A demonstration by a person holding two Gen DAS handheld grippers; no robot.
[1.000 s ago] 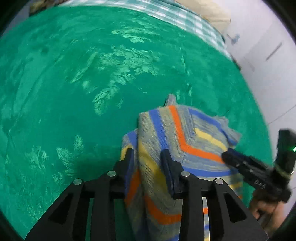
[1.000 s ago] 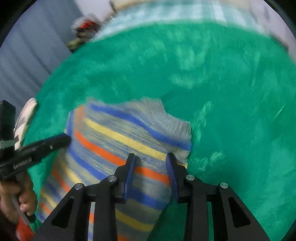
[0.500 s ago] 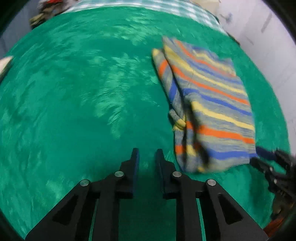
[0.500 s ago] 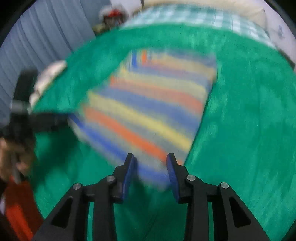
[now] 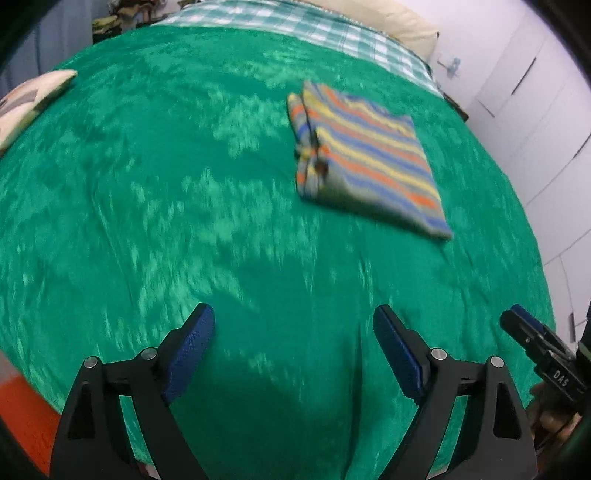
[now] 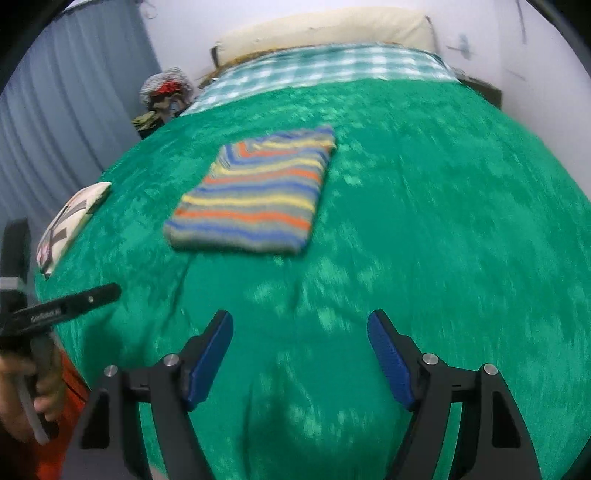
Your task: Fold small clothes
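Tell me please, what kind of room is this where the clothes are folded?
Most likely a bedroom. The folded striped garment lies on a bed covered by a green blanket, with a checked sheet and a cream pillow at its far end, and a grey curtain at the side.

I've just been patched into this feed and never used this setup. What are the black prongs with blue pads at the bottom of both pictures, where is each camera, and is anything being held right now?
There is no robot arm: a person holds one two-finger gripper in each hand, and a fisheye camera on each looks forward along its fingers. One picture comes from the left gripper, the other from the right gripper; the prongs are their fingers. Both stand wide open and hold nothing. Each camera also catches the other gripper at its edge. Ahead, on a green blanket covering a bed, lies a folded striped garment, apart from both grippers. A pale cushion lies near the blanket's left edge.
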